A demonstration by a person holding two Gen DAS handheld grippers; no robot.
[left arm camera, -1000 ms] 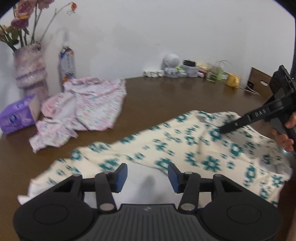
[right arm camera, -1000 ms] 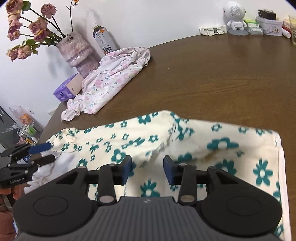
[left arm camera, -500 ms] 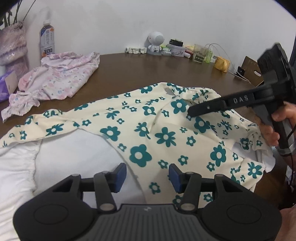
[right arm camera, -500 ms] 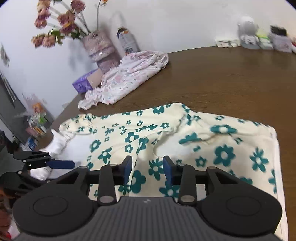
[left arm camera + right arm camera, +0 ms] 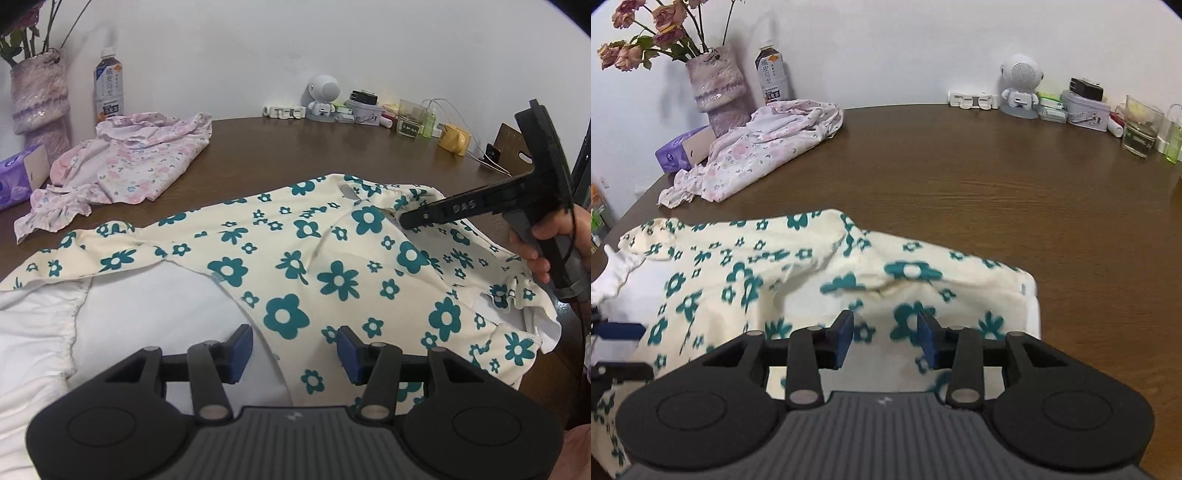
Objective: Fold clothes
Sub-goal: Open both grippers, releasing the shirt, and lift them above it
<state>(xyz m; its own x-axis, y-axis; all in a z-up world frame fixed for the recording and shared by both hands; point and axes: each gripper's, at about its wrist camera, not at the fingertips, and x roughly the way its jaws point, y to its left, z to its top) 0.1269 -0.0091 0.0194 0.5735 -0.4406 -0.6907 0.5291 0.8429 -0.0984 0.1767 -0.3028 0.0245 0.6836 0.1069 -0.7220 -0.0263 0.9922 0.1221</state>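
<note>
A cream garment with teal flowers [image 5: 332, 258] lies spread on the brown table [image 5: 280, 155], its white inside showing at the near left [image 5: 147, 314]. My left gripper [image 5: 295, 350] is open and empty just above its near edge. My right gripper [image 5: 885, 338] is open and empty above the garment's [image 5: 820, 266] right part. The right gripper also shows in the left wrist view [image 5: 406, 221], its fingers low over the fabric. The left gripper's fingers [image 5: 617, 330] show at the left edge of the right wrist view.
A pink floral garment [image 5: 136, 166] lies crumpled at the far left, next to a purple tissue box [image 5: 18, 177], a vase [image 5: 40, 99] and a bottle [image 5: 109, 88]. A robot-shaped speaker [image 5: 323, 98], tins, a glass [image 5: 410, 118] and a yellow cup [image 5: 454, 138] line the back edge.
Both grippers drew back and swung their views across the table. The flowered garment now lies flatter and more spread. Both grippers stayed open.
</note>
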